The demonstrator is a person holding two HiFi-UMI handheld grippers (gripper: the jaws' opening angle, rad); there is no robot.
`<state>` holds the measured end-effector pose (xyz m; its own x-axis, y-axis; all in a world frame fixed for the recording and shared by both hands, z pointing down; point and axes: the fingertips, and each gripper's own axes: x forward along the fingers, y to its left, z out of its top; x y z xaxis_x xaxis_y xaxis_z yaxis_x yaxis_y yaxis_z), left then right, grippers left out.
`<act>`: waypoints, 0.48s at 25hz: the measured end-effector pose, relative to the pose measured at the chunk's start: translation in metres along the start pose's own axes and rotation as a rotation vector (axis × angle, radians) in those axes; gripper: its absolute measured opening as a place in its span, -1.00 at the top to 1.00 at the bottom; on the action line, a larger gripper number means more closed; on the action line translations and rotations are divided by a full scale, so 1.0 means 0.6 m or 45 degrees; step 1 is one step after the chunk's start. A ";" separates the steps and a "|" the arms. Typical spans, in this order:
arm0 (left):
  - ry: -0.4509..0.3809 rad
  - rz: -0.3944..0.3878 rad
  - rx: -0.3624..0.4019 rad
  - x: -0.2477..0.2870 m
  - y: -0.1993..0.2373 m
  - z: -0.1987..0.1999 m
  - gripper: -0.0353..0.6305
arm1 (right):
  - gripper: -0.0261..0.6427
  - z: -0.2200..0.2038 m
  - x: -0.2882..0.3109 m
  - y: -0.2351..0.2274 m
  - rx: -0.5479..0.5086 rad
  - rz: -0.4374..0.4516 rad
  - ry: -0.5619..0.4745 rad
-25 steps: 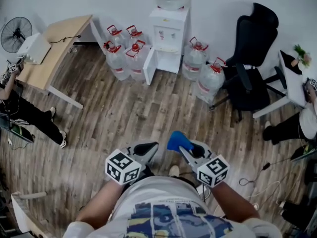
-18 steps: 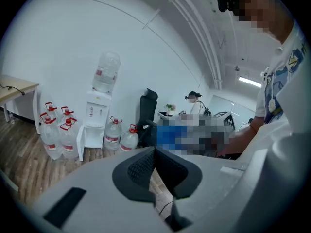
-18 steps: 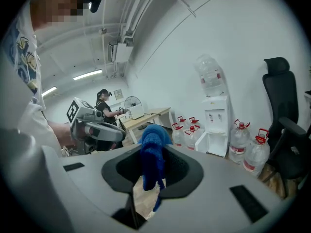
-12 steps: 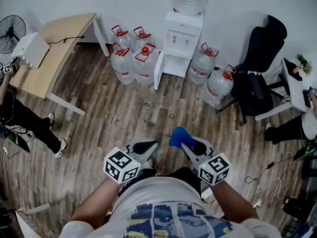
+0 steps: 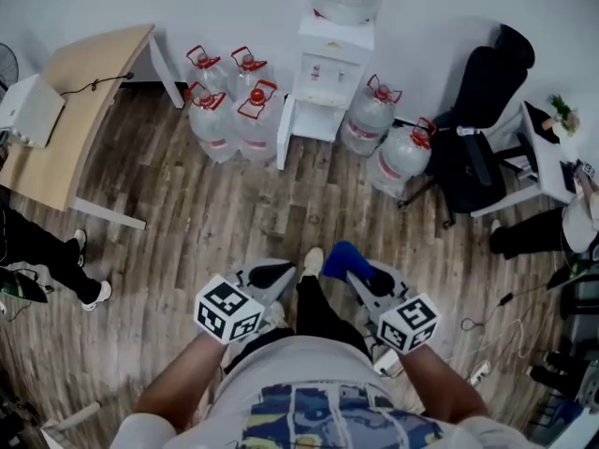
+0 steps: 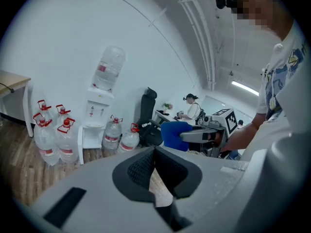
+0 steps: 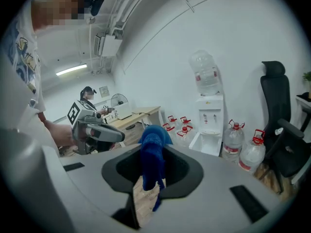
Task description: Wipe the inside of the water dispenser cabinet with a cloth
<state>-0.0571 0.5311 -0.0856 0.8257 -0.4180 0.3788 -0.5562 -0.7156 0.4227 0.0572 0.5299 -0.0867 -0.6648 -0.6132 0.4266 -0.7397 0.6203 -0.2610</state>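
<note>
The white water dispenser (image 5: pixel 328 73) stands against the far wall with a bottle on top; its lower cabinet door (image 5: pixel 284 131) hangs open to the left. It also shows in the left gripper view as dispenser (image 6: pixel 95 120) and in the right gripper view as dispenser (image 7: pixel 209 125). My right gripper (image 5: pixel 354 267) is shut on a blue cloth (image 5: pixel 343 258), which hangs between the jaws as cloth (image 7: pixel 152 161). My left gripper (image 5: pixel 271 274) is shut with nothing in it. Both are held low in front of me, well short of the dispenser.
Several large water jugs stand left (image 5: pixel 225 110) and right (image 5: pixel 388 138) of the dispenser. A black office chair (image 5: pixel 482 129) is at the right, a wooden desk (image 5: pixel 70 110) at the left. A person's legs (image 5: pixel 42 251) show at the left edge. Cables (image 5: pixel 487 316) lie on the floor at right.
I have stepped forward, with a leg and shoe now showing between the grippers. The dispenser sits a little nearer. Both grippers keep their hold and pose.
</note>
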 end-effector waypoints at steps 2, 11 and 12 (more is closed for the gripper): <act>0.014 0.004 0.014 0.023 0.024 0.016 0.88 | 0.67 0.013 0.023 -0.032 0.007 -0.001 -0.008; 0.082 0.040 0.051 0.156 0.121 0.148 0.88 | 0.67 0.124 0.145 -0.213 0.029 0.067 -0.038; 0.084 0.043 0.050 0.173 0.130 0.163 0.88 | 0.67 0.136 0.155 -0.234 0.032 0.075 -0.044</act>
<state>-0.0055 0.3774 -0.0937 0.7979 -0.4052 0.4463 -0.5782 -0.7239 0.3765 0.0908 0.3461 -0.0809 -0.7103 -0.5927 0.3796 -0.7011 0.6439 -0.3065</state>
